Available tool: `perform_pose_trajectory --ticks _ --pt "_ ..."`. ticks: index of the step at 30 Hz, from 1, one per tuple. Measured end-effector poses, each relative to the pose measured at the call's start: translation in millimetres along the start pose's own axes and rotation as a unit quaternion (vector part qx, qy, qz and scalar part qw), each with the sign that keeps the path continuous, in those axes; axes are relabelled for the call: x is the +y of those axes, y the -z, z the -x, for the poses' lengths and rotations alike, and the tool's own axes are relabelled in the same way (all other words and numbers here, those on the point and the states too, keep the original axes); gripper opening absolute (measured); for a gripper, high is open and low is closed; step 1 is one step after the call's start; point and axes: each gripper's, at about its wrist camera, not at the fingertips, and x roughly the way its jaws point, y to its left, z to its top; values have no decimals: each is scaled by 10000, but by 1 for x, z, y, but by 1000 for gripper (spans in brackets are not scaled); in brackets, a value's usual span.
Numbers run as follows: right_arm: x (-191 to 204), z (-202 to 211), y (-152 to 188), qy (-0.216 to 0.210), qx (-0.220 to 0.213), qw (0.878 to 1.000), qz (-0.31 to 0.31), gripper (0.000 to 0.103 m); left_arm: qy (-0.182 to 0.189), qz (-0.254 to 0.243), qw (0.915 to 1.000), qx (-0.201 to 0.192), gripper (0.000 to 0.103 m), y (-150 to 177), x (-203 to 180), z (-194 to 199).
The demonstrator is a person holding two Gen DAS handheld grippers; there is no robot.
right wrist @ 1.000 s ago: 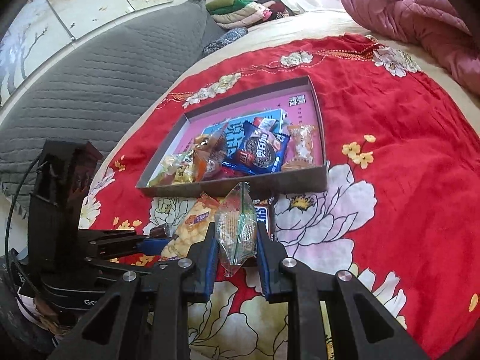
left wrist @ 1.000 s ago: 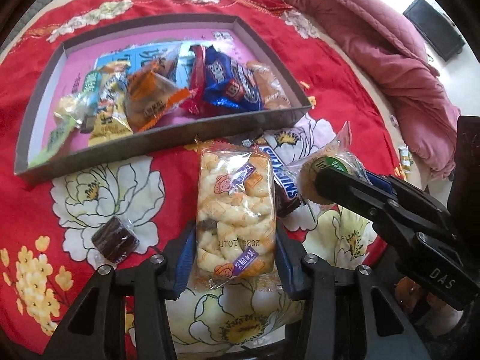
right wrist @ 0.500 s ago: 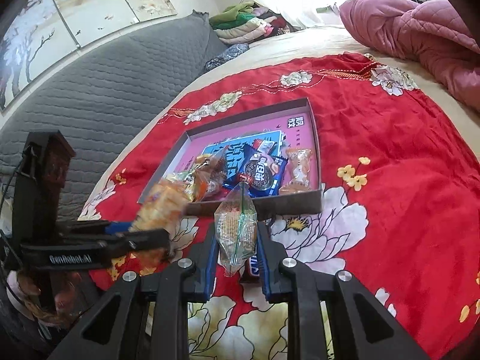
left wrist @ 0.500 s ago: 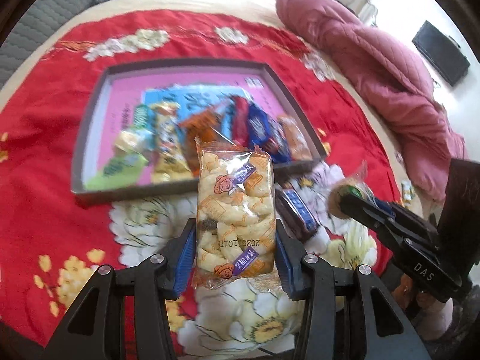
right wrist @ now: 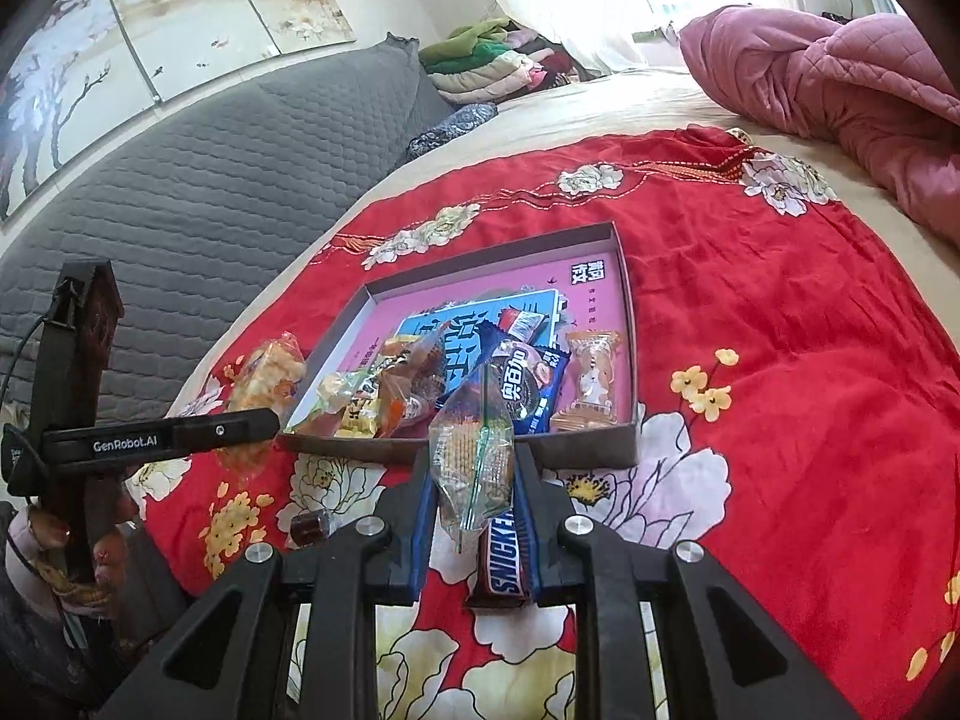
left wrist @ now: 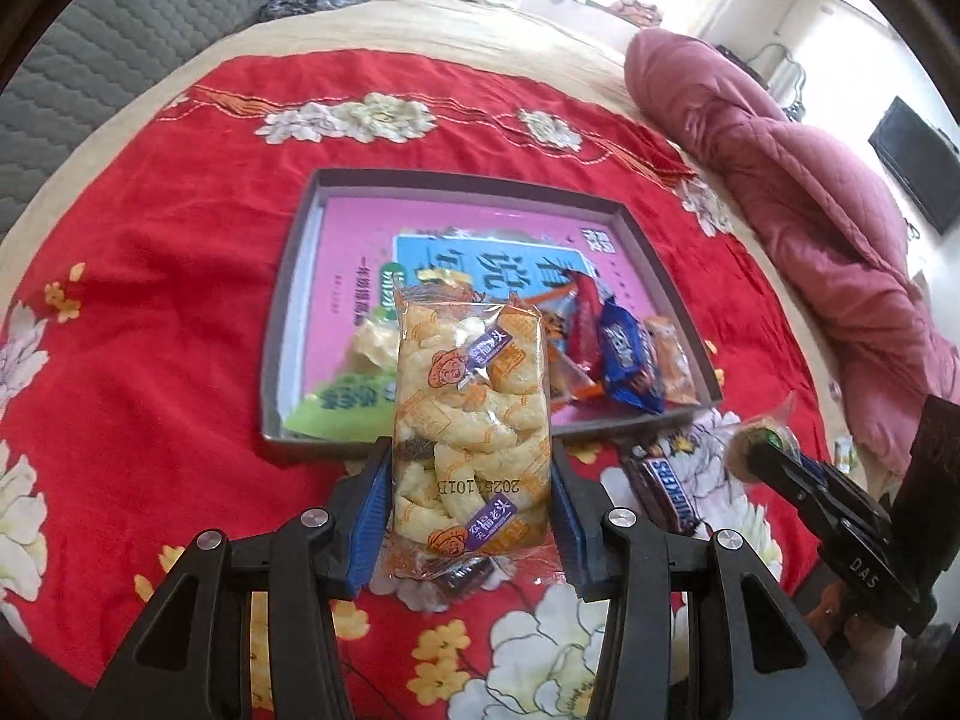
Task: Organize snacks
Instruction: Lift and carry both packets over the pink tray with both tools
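Left wrist view: we see the left claw [left wrist: 471, 504] clenched on the puffed-snack packet [left wrist: 471, 414], blue pads pressed against both long sides.
Change: a second ago that packet hung low over the red floral cloth [left wrist: 150, 312], short of the tray; now it sits raised at frame centre, its top edge overlapping the near wall of the grey tray [left wrist: 660, 252].
Right wrist view: the right claw [right wrist: 474, 501] is shut tight on a clear-wrapped biscuit pack [right wrist: 474, 456] and has barely shifted; the tray lies just above it in the frame.
Tray contents: a blue cookie wrapper [right wrist: 528, 384], an orange-wrapped cake [right wrist: 591, 384] and other packets crowd the tray's near end; its pink floor toward the top of the frame looks free.
Left outside: a Snickers bar [right wrist: 504, 564] lies on the cloth under the right claw, and a small dark sweet [right wrist: 309, 525] lies to its left.
Meaning: we judge both held packets are on their way into the tray, the left one likely first; two loose items remain on the bed.
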Motion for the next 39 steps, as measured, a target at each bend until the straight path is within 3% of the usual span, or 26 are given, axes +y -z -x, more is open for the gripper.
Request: perform_pose_trajectory --ticks 26,39 --pt "-12 -19 -32 193 -333 9993 24 24 -322 146 9993 -157 49 -30 8 -33" --pt "-17 -32 -49 304 -477 9984 79 24 -524 138 9985 -35 49 -37 6 -57"
